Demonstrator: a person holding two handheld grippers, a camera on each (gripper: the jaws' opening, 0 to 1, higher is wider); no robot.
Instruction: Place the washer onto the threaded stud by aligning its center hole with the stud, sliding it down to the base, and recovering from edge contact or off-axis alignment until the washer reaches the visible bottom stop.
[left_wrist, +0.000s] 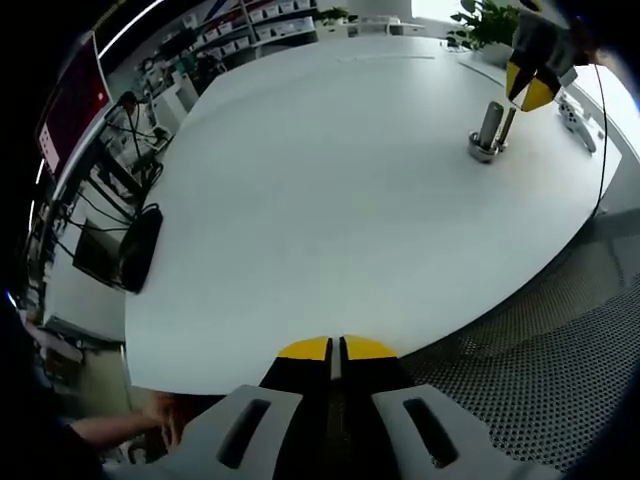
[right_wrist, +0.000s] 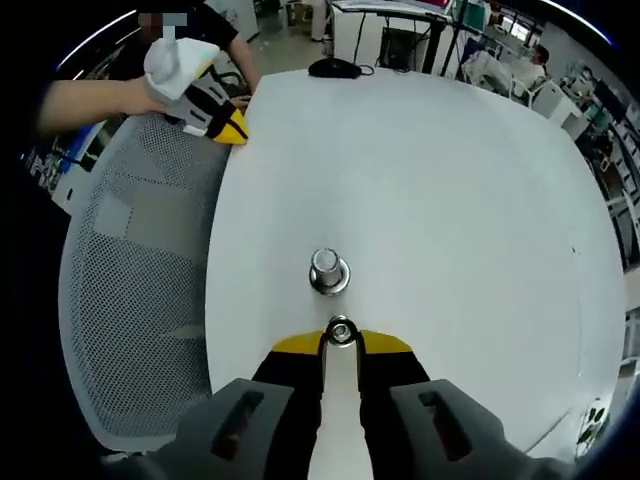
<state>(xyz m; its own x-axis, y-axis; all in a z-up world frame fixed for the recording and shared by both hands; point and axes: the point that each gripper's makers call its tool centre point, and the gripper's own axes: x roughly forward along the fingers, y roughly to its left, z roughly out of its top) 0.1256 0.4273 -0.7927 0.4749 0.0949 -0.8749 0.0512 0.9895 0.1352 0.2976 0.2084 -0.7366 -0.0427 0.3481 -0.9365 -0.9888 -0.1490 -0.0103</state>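
The threaded stud (right_wrist: 328, 268) stands upright on its round metal base on the white table (right_wrist: 450, 180). My right gripper (right_wrist: 340, 342) is shut on the small metal washer (right_wrist: 340, 331), held just short of the stud on the near side and apart from it. In the left gripper view the stud (left_wrist: 488, 128) is at the far right, with the right gripper (left_wrist: 530, 92) just above and beside it. My left gripper (left_wrist: 335, 348) is shut with nothing in it, hovering at the table's near edge, far from the stud. It appears as the left gripper (right_wrist: 222, 122) held by a gloved hand.
A grey mesh chair (right_wrist: 130, 300) sits against the table's left edge. A black mouse (right_wrist: 335, 67) lies at the far edge. Small white parts (left_wrist: 575, 115) rest beyond the stud. Desks, cables and a red screen (left_wrist: 75, 110) crowd the room behind.
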